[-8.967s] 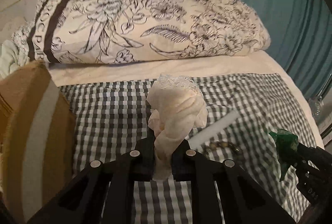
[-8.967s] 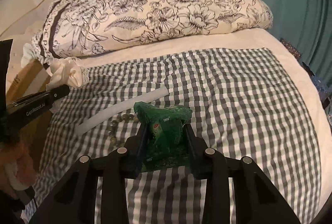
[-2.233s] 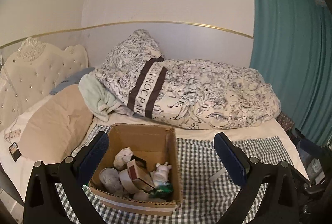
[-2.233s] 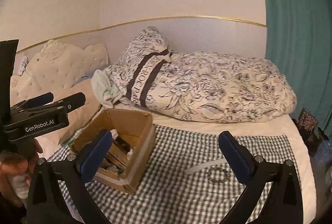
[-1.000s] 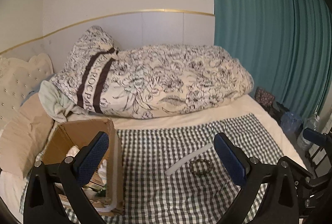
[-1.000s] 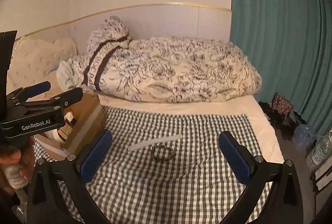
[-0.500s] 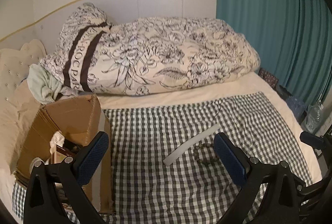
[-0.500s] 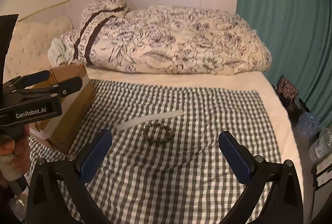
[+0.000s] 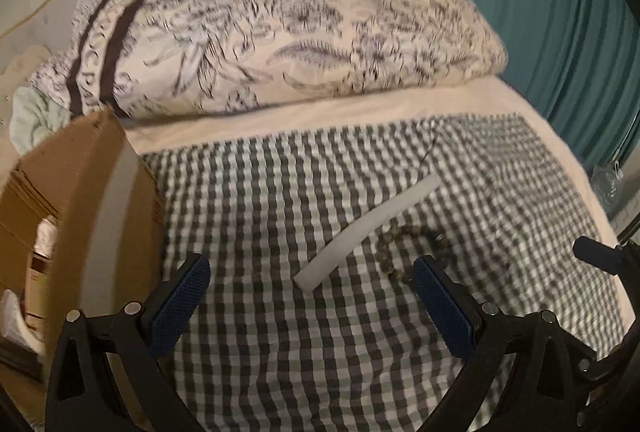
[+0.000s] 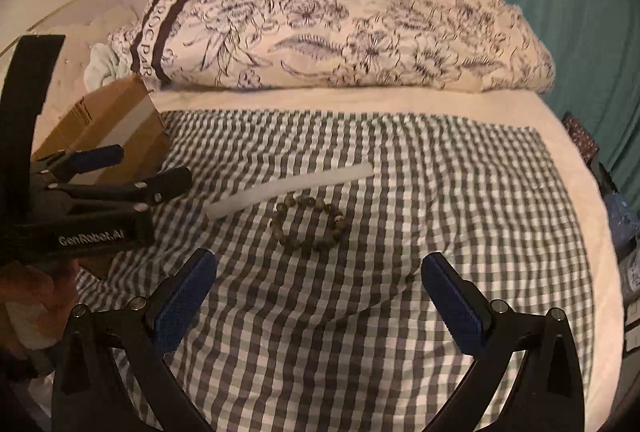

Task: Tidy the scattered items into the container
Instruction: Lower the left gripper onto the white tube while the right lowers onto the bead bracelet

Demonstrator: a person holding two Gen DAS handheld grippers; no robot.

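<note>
**Two strays left on the gingham**

Both claws have swung away from the box and dropped toward the bed since a couple of seconds ago, and the cloth wad and green packet they carried nine seconds back are gone from them. Largest first: the bed (image 10: 552, 136) with its floral duvet (image 10: 360, 28) along the far side, then the checked cloth (image 10: 440, 232) spread over the near part. At far left sits the cardboard box (image 10: 104, 128), already holding several things (its inside shows only in the left view). On the cloth lie a white strip (image 10: 288, 188) and, just near of it, a bead bracelet (image 10: 308, 222).

The step in hand looks like reaching for these last two. The left claw (image 9: 312, 308) has its jaws wide apart, empty, lined up near the strip's near end; the right claw (image 10: 320, 300) is likewise spread and empty, facing the bracelet. Each needs to descend and close low against soft fabric. Open cloth surrounds both; the bed's right edge lies well apart.
</note>
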